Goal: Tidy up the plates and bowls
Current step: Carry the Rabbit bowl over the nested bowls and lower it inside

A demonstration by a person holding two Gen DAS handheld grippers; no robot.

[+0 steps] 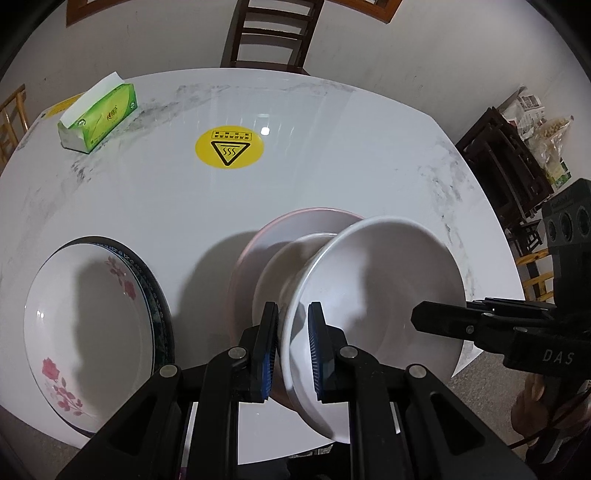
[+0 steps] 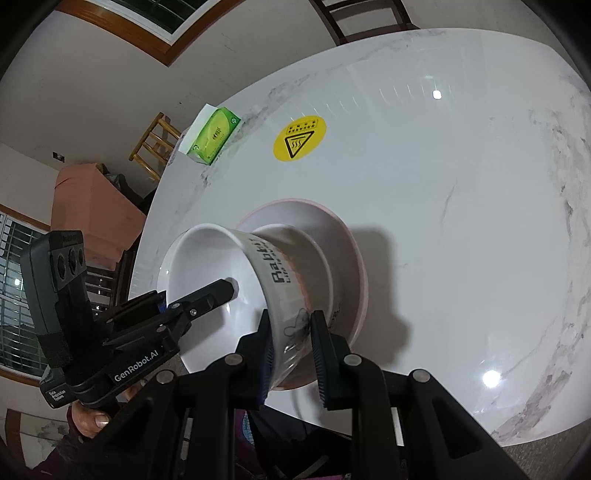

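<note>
At the far left of the white marble-patterned table a green tissue box is seen, its brand too small to be read. Near the left edge a rose-patterned bowl is nested in a dark-rimmed patterned plate. Farther back, a round yellow sticker with a hot-surface triangle and unreadable characters is stuck to the tabletop.

Right of centre, a white bowl is held tilted on its side, its foot lying in a second white bowl that sits inside a pink-rimmed bowl. The tilted bowl's near rim is clamped between the narrowly set fingers of the left gripper, marked "GenRobot.AI" in the right wrist view. Its outer wall, lettered "Rabbit" with smaller text beneath that cannot be made out, is pinched by the right gripper, whose body is marked "DAS"; its fingers are likewise narrow.

A wooden chair is set against the pale wall beyond the table, and dark stacked stools with bags are seen at the far right.
</note>
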